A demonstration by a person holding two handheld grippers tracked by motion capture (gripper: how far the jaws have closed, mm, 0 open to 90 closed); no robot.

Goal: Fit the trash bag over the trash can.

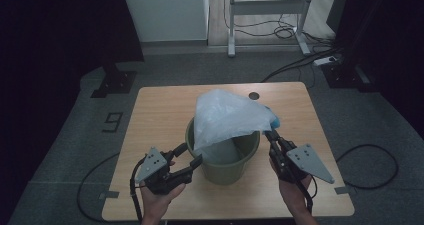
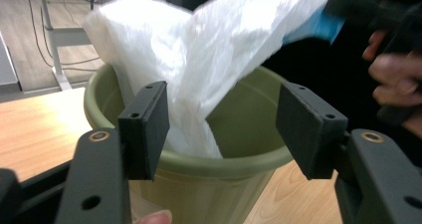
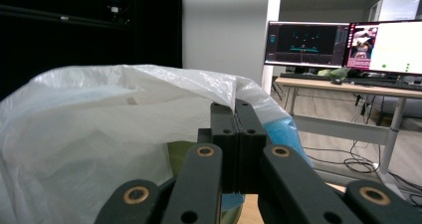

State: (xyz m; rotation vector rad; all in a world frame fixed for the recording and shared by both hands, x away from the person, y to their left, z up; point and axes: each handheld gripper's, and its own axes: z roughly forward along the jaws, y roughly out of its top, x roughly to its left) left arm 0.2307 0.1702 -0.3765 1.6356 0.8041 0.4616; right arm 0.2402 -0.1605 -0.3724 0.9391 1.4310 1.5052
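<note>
Plastic bag (image 1: 227, 117) rises from the green bucket (image 1: 223, 167) at frame centre, stretched up toward the right. Right gripper (image 1: 270, 134) is clamped on its edge; left gripper (image 1: 187, 152) gapes beside the rim. No readable writing.

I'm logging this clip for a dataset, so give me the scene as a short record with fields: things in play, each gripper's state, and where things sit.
work in hand: lining a bin with a bag
bin: green bucket, upright on the wooden table
bag: white plastic bag, partly inside the bucket, the rest lifted above the rim
right gripper: shut on the bag's edge, held up at the bucket's right
left gripper: open, jaws at the bucket's near-left rim, gripping nothing
</note>
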